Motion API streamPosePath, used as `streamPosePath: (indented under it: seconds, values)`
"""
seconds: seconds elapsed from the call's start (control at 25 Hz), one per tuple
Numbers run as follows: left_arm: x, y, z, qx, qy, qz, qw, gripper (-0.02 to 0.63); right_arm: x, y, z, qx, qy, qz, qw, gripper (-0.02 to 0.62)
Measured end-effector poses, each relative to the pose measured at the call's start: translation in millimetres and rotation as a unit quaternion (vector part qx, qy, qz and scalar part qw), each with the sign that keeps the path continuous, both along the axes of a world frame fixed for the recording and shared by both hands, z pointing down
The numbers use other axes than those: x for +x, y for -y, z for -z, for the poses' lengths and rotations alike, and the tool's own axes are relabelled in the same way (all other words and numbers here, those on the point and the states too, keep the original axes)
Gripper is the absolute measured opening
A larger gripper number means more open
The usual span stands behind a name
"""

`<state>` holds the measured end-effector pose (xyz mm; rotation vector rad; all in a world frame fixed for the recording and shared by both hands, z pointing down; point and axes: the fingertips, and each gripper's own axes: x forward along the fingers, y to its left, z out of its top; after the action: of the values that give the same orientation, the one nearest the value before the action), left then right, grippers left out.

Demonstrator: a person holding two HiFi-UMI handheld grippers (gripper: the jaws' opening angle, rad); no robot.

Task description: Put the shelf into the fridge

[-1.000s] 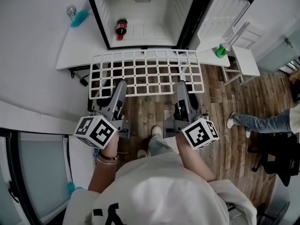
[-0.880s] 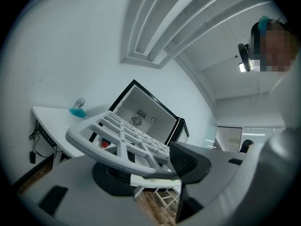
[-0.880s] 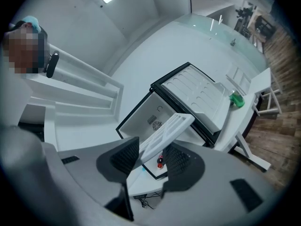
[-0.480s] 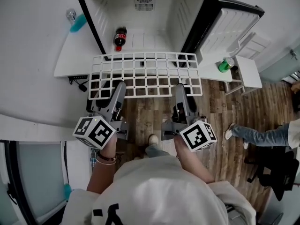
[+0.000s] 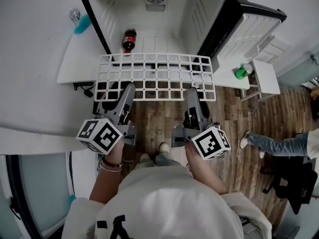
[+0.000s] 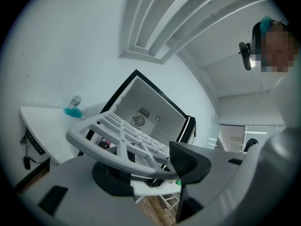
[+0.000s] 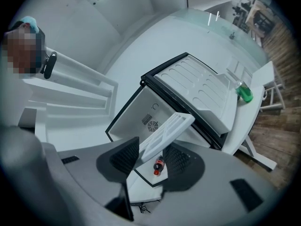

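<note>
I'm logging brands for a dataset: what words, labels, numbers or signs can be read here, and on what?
No text can be read.
Bottle in the fridge: red label, too small to read.
Green container: print too small.
Marker cubes: black square patterns, no words.
Shirt: black print, cut off, unreadable.

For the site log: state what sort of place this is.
Probably an office or lab workroom, not a home kitchen: a mini fridge stands open on a curved white desk, with wood-plank floor below and what looks like a black office chair at the right.
</note>
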<state>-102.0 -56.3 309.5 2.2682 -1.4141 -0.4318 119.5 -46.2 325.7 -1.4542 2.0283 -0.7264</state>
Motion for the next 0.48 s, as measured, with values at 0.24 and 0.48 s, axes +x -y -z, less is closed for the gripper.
streamPosePath:
  seconds: [0.24,0.48]
  values:
    - [-4.0,13.5,-1.1,-0.002,0.000,0.002,1.0000,0.216,-4.1,13.6,-1.7,-0.003,0.001,0.003,1.000,0.160]
    - [4.5,29.6,-3.7,-0.003,-0.004,0.008,0.9999,0.216,4.2,31.8,-2.2,0.001,-0.001,0.013,1.000,0.160]
